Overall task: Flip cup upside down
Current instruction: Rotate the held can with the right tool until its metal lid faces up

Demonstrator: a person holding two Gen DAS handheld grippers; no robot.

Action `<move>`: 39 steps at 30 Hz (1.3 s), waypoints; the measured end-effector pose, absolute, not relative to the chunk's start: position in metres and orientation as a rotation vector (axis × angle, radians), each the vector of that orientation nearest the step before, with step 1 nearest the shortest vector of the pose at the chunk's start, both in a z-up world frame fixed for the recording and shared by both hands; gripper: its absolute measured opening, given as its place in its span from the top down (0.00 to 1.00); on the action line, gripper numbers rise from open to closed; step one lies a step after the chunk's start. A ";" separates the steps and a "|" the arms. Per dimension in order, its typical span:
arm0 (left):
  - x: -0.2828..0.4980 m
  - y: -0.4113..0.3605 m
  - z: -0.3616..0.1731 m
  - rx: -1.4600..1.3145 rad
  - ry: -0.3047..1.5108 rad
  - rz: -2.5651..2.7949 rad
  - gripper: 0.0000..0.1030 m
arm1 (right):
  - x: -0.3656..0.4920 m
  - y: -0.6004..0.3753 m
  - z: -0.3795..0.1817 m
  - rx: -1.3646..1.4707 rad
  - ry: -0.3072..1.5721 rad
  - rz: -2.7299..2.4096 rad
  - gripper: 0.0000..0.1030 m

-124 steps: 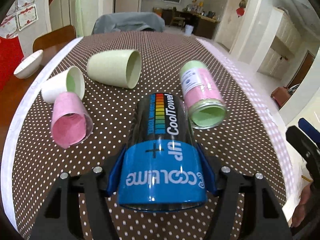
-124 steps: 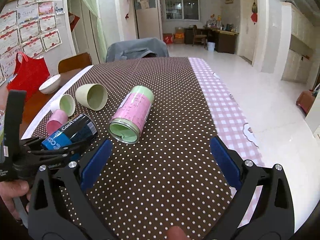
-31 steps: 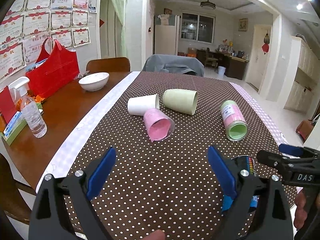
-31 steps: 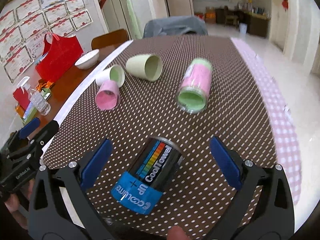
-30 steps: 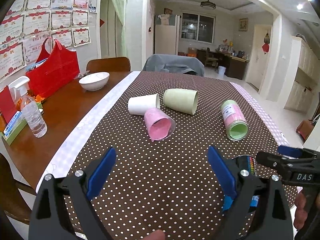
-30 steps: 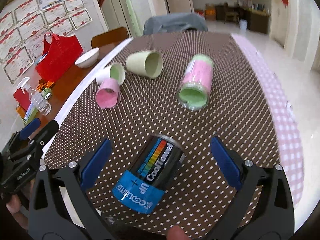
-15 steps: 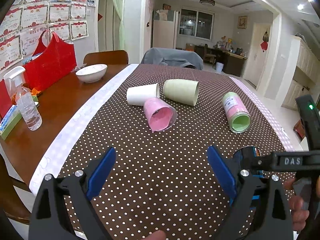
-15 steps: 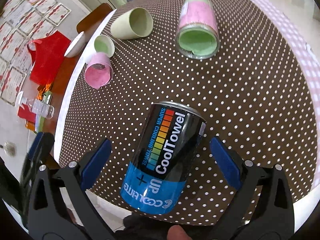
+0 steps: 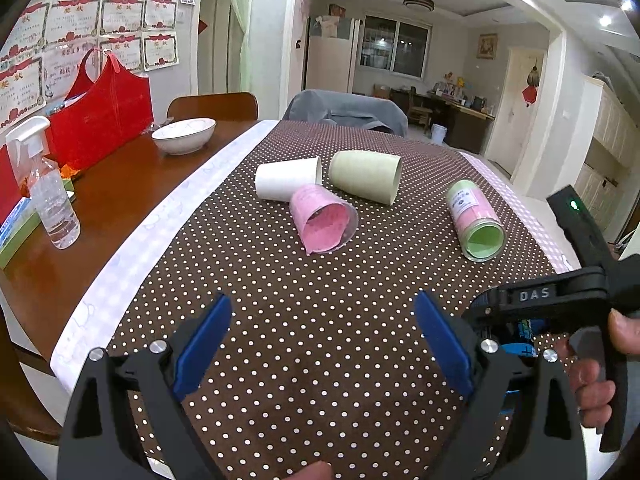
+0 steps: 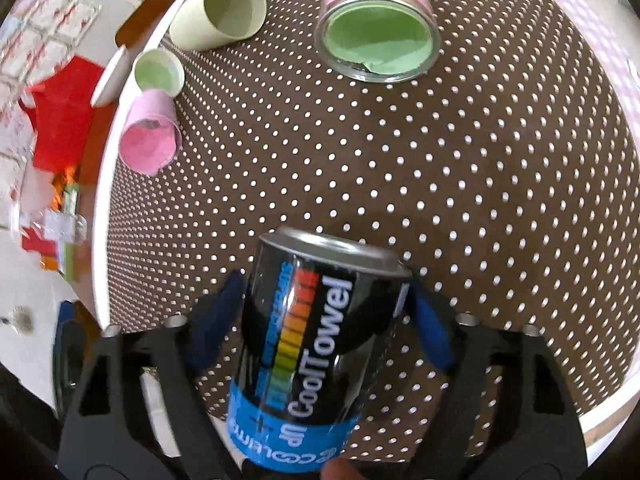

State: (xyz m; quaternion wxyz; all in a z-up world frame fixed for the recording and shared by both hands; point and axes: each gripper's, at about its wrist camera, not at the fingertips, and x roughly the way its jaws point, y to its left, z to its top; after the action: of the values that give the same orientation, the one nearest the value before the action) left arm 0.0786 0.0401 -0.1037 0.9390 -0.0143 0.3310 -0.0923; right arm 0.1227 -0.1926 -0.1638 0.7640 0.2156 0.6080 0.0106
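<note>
A black and blue CoolTowel can-shaped cup (image 10: pixel 308 344) sits between the blue pads of my right gripper (image 10: pixel 324 320), which is shut on it and holds it tilted over the near edge of the dotted brown tablecloth (image 10: pixel 460 184). In the left wrist view the cup is mostly hidden behind the right gripper (image 9: pixel 536 300). My left gripper (image 9: pixel 320 340) is open and empty above the cloth at the near edge.
Lying on their sides on the cloth: a pink cup (image 9: pixel 324 220), a white cup (image 9: pixel 286 178), a pale green cup (image 9: pixel 366 176) and a pink-labelled jar (image 9: pixel 474 216). A bowl (image 9: pixel 184 135), a spray bottle (image 9: pixel 50 196) and a red bag (image 9: pixel 100 112) are on the wooden table at left.
My right gripper has closed on the CoolTowel cup and tilted downward over it. My left gripper, which held the cup four seconds ago, stays open and has hardly moved.
</note>
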 end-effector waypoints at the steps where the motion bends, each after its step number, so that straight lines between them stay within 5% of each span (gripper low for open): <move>1: 0.078 0.040 -0.104 -0.028 0.677 -0.190 0.12 | 0.123 -0.192 -0.163 0.464 1.318 0.036 0.31; 25: 0.074 0.026 -0.091 0.022 0.667 -0.164 0.12 | 0.096 -0.229 -0.150 0.675 1.139 0.248 0.34; 39: 0.073 0.024 -0.084 0.030 0.657 -0.141 0.12 | 0.066 -0.193 -0.089 0.286 0.751 0.181 0.35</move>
State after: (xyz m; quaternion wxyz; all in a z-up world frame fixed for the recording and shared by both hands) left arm 0.0730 0.0244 -0.0839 0.9439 0.0147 0.3225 -0.0694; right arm 0.0659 -0.1928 -0.0887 0.9164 0.1390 0.3649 0.0877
